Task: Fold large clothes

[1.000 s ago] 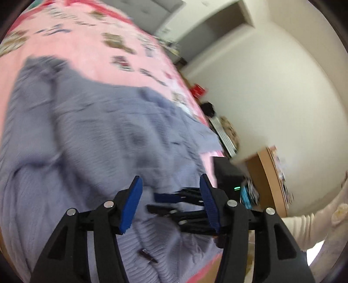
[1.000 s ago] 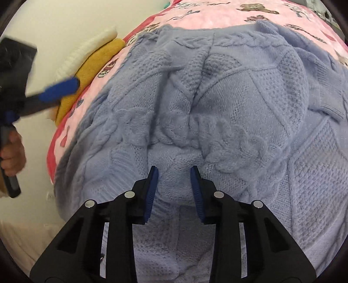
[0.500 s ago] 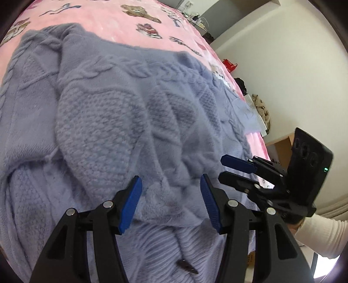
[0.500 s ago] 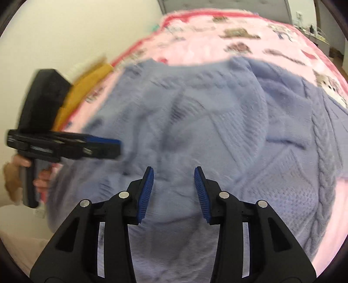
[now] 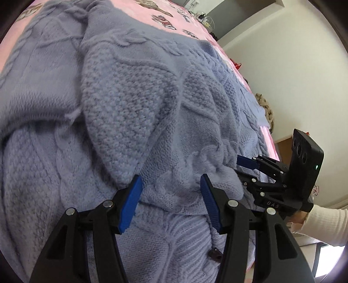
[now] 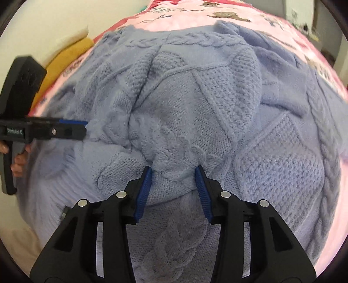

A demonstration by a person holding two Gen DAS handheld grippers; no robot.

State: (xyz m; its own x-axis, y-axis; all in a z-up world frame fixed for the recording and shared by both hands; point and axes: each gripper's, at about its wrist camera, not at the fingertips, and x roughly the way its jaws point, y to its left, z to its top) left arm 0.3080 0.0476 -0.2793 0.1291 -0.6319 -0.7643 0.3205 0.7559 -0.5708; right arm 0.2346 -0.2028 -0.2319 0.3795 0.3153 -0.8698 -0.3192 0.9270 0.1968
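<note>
On my right tool [image 5: 245, 168], seen from my left one, I read "DAS" in pale letters. My left tool [image 6: 83, 128] carries a white label, too blurred to read.

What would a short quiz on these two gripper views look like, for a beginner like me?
1. True or false: the left gripper stands open over the sweater.
2. What colour is the sweater? A) lavender blue B) green C) black
3. Fill in: beside the sweater, at the edge of the pink bedspread, lies a folded ____ garment.

Key: 1 true; 2 A; 3 mustard yellow. The right gripper is open as well, with a fold of knit between its fingers.
</note>
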